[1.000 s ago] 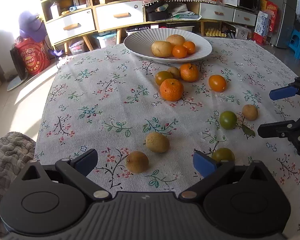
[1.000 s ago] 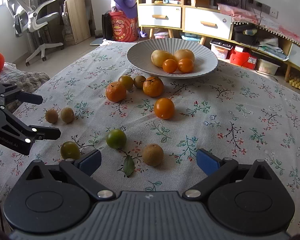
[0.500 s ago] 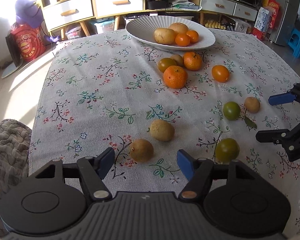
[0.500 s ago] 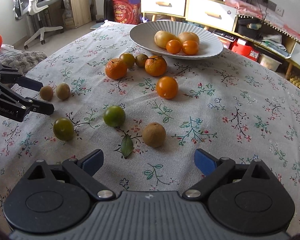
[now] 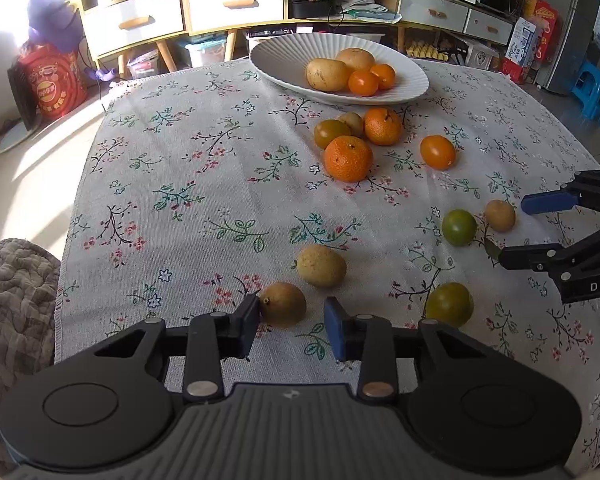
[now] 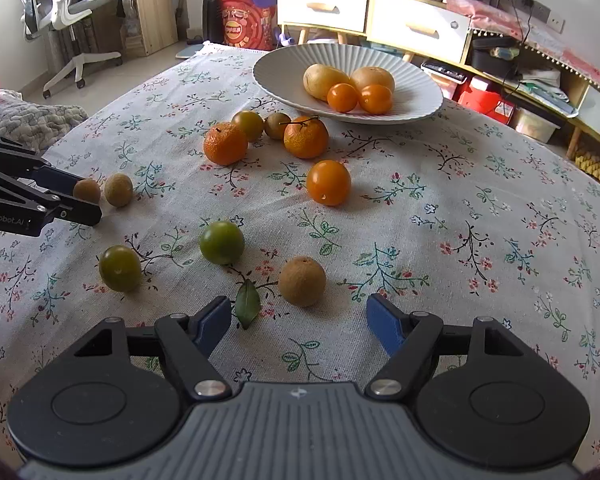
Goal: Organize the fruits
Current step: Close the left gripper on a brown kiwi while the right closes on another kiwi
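A white ribbed plate at the far side holds two pale fruits and two small oranges. Mandarins, green fruits and brown fruits lie loose on the flowered cloth. My left gripper is closing around a small brown fruit. Its left pad touches the fruit and a gap shows at the right pad. My right gripper is also closing, still wide. Another brown fruit lies just ahead of its fingertips, untouched.
A pale fruit and a green fruit lie close to the left gripper. A loose leaf and two green fruits lie left of the right gripper. The table edge and a grey cushion are at the left.
Both pairs of jaws have narrowed, the left far more. The left fingers now flank the small brown fruit. Neither gripper has shifted across the table.
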Demonstrator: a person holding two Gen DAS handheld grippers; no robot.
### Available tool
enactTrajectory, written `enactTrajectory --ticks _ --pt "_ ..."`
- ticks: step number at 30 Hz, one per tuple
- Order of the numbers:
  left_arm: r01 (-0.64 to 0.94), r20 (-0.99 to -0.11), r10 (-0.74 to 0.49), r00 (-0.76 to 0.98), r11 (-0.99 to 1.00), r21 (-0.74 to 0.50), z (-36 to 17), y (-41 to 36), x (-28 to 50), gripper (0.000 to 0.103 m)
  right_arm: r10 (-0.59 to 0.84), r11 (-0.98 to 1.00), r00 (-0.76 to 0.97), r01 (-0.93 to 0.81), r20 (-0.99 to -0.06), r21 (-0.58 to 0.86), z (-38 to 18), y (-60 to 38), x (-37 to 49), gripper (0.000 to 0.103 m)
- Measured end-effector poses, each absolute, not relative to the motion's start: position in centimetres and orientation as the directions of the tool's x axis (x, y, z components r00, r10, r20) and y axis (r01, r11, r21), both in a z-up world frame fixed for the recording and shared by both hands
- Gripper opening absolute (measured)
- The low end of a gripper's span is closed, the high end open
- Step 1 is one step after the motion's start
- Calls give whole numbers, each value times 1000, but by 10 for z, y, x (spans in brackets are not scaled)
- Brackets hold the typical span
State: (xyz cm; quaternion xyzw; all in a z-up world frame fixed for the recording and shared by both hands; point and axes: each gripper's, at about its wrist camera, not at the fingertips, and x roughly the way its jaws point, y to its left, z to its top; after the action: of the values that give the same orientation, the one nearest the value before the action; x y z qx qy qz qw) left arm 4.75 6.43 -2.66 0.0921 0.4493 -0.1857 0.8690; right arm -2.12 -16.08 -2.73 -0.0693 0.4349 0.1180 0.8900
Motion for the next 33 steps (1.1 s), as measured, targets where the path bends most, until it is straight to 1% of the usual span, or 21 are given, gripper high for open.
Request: enactTrajectory --ticks 5,9,13,18,20,24,26,28,33 --pt "400 -815 -233 531 917 -1 -27 65 48 17 157 962 593 -272 -789 -13 -26 -161 -19 59" --pt "397 -815 -227 533 918 4 -27 64 49 16 155 961 596 -277 -788 -21 -27 -159 -18 55" --pt "393 -816 -221 534 920 8 -27 64 50 11 154 963 600 -270 -785 -17 -26 -159 -16 51" --pt "393 -817 -215 535 920 15 -26 63 49 11 157 964 604 -266 -782 -12 -25 -159 -15 40" --pt "393 -817 -211 536 919 21 -26 62 49 11 159 963 602 -268 -782 -11 -25 -159 -14 33" --pt "389 -818 -207 536 921 22 -26 62 50 11 161 961 606 -275 -779 -15 -25 -158 -14 30" --pt "388 -818 -205 537 922 24 -25 62 50 10 158 961 610 -277 -776 -22 -25 -157 -13 25" --pt "387 -818 -205 538 922 24 -24 62 50 10 156 963 611 -271 -776 -20 -25 -158 -12 23" --pt "385 -810 -212 546 923 18 -20 63 49 10 174 964 610 -265 -773 8 -22 -160 -10 23"
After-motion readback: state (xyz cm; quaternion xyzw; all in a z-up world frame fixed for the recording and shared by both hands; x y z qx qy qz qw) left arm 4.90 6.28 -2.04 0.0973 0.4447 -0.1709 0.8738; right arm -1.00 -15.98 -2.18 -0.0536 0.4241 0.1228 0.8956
